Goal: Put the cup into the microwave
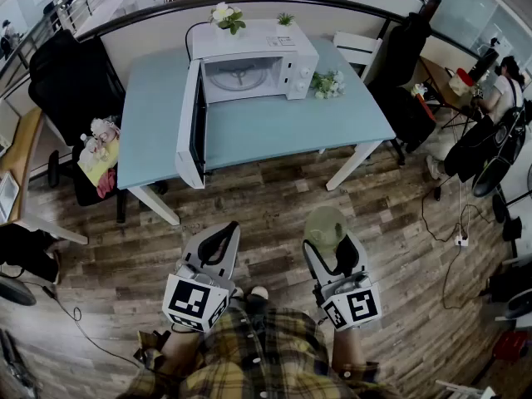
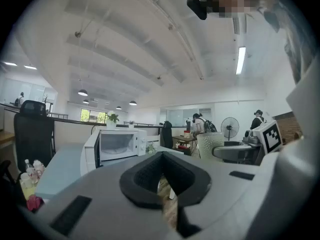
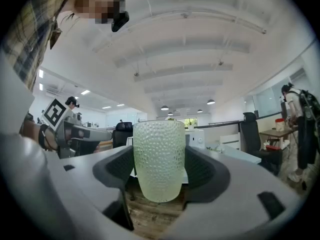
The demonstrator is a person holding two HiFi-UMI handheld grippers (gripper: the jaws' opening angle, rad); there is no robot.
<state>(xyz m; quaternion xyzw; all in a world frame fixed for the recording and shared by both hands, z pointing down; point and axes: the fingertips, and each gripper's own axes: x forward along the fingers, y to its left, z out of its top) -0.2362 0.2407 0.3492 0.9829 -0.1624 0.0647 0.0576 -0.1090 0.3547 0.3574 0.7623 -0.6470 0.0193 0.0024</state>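
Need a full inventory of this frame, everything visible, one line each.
cup: 1, pale green, dimpled, upright between the right gripper's fingers
microwave: 1, white, on the table, door open
table: 1, light blue, ahead
flower bunches: 2, white, one on the microwave, one beside it on the table
small plant: 1, green, on the microwave
office chair: 1, black, left of the table
white chair: 1, behind the table, on the right
floor: wood planks
seated person: 1, far right
left gripper: 1, grey, fingers together, empty
right gripper: 1, grey, closed on the cup
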